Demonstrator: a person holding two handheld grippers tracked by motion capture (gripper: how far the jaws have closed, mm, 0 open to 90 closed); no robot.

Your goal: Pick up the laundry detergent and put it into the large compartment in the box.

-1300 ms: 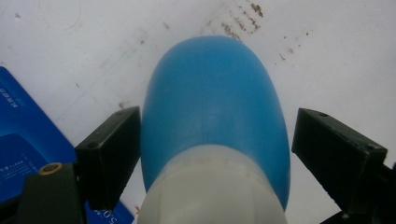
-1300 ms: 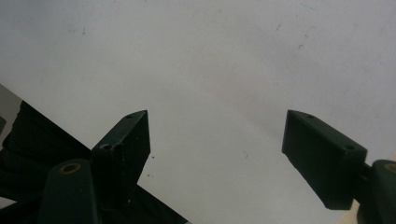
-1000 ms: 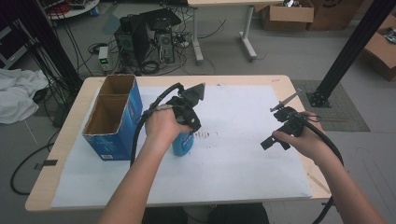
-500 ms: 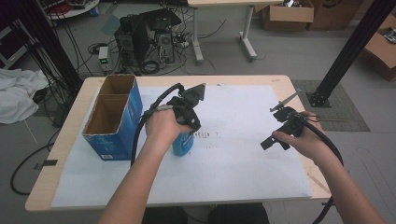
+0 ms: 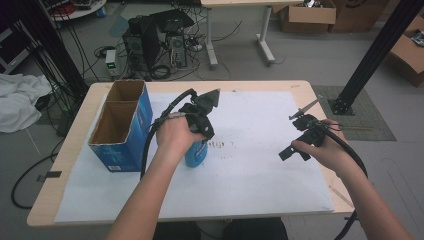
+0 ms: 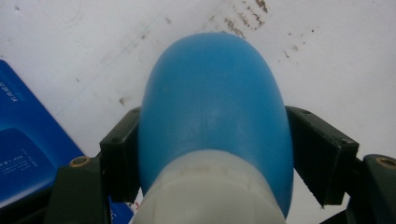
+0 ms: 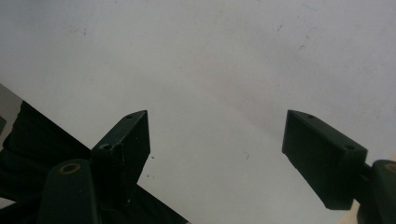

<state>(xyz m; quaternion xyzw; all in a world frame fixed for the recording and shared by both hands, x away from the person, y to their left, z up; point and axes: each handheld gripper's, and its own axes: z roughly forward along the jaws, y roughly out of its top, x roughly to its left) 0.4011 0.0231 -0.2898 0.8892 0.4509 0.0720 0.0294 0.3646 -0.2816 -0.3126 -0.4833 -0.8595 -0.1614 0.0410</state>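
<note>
White paper sheet [image 5: 260,185] covers the wooden table [image 5: 45,210]; use the sheet as landmark. Blue cardboard box [image 5: 122,127], open top, two empty compartments, sits at the sheet's left edge. Blue bottle [image 5: 196,154] stands upright on the sheet left of its middle, just right of the box, apart from it. Brown specks [image 5: 220,145] on the sheet just right of the bottle.

Step in hand, as I read it: grasping the bottle. Left gripper [image 6: 205,154] comes down over it, jaws have just been closing; the bottle's body sits between them, both pads at or on its sides, so gripping the bottle. Right gripper [image 7: 217,154] hangs over the sheet's right part, jaws spread, nothing between them.

Next move likely calls for a firm squeeze, then a straight lift, probably toward the box; smooth rounded plastic could slip.

Bottle look: glossy blue, rounded body with a faint seam line, white cap end [image 6: 210,191] nearest the left gripper camera.
</note>
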